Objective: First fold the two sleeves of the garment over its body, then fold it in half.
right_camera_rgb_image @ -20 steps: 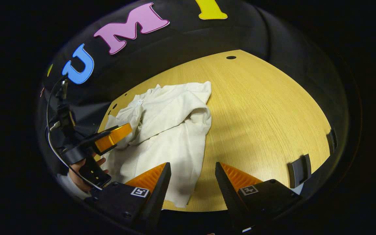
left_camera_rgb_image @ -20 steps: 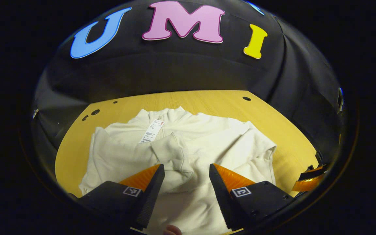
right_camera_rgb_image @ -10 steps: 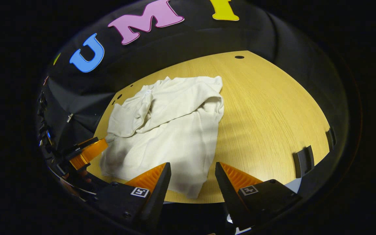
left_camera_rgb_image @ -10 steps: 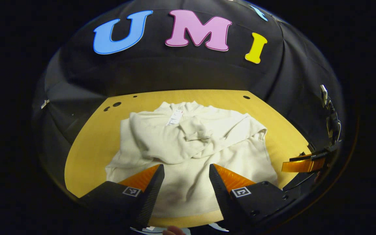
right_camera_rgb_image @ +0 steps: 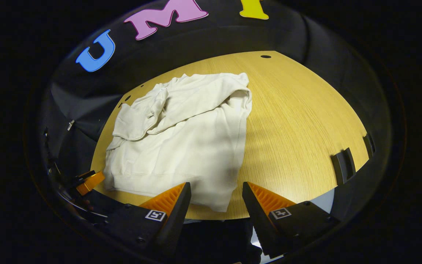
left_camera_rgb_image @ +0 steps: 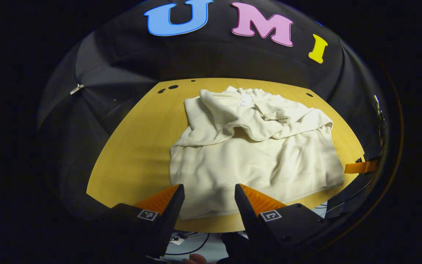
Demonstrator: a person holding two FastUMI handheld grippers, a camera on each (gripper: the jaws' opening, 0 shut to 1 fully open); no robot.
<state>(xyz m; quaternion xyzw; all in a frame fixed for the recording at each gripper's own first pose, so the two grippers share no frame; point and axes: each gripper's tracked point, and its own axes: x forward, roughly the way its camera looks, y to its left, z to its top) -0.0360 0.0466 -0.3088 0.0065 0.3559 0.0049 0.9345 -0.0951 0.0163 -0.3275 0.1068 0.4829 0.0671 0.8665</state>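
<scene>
The left gripper is being held with its jaws apart, nothing between them, above the near hem of the cream garment. The garment is lying on the wooden table ahead of the jaws, both sleeves folded over its body. The right gripper is likewise being held wide apart and empty, the garment's near corner lying just ahead, between its jaws.

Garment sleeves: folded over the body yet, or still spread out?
Folded in. Both sleeves lie crossed over the chest of the garment, which rests flat on the table, not yet halved.
</scene>
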